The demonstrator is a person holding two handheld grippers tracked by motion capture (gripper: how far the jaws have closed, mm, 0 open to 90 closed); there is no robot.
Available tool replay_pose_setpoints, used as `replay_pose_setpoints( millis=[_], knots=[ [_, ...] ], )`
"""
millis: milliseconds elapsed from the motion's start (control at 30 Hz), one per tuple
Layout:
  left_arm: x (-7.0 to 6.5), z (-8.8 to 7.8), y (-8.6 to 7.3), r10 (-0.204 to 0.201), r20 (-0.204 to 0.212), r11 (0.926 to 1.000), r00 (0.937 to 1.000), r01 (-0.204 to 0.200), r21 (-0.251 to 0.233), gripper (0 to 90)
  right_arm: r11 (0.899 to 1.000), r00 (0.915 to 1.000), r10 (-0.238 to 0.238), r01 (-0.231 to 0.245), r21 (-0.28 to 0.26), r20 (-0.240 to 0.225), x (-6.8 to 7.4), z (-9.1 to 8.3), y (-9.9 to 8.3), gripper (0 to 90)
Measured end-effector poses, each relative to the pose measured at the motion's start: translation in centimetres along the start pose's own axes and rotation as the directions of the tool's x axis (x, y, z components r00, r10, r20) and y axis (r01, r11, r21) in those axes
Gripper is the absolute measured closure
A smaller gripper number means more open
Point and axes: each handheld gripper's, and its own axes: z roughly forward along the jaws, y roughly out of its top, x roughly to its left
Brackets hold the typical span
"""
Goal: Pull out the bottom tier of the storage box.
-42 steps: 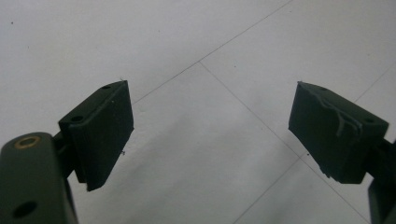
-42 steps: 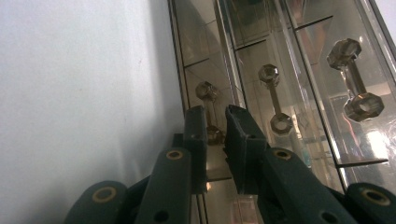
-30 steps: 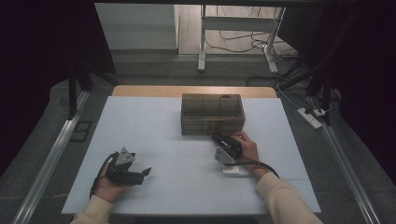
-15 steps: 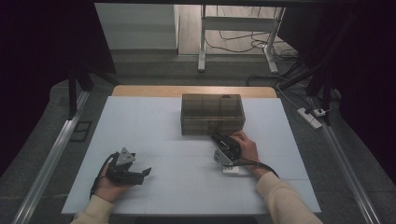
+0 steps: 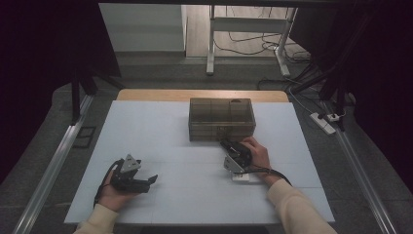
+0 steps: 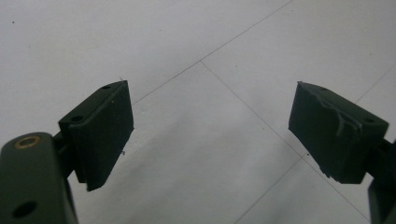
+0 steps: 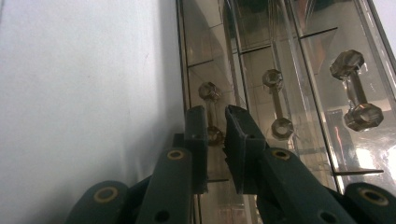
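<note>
Right gripper (image 7: 215, 135) is at the front face of the smoked clear drawer box (image 5: 221, 118), which sits at the table's (image 5: 160, 126) far centre; its jaws are nearly together around the end drawer's crystal knob (image 7: 208, 91), but the lower part of the knob is hidden, so I can't tell whether the pads actually pinch it. Left gripper (image 6: 210, 135) is spread wide and idle over bare table, well apart from the box. Risks: the faceted knob slips out of the narrow pads if the pull is off-axis; the light box slides or tips with the drawer since nothing braces it; a wrist twist drags a jaw into the neighbouring knob (image 7: 275, 100).
</note>
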Motion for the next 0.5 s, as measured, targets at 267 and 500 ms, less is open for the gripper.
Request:
replay_pose_setpoints(
  millis=[267,500],
  knots=[
    [0.03,-0.03,-0.01,0.0,0.0,1.0,1.0,0.0,-0.001,14.1,1.0,1.0,0.001,-0.001,-0.017,0.006,0.03,-0.1,0.03,78.2],
    [0.04,-0.01,-0.02,-0.002,-0.001,1.0,1.0,0.002,-0.001,14.1,0.999,0.9994,0.033,-0.033,-0.037,0.006,-0.17,-0.64,0.19,88.4]
  ],
)
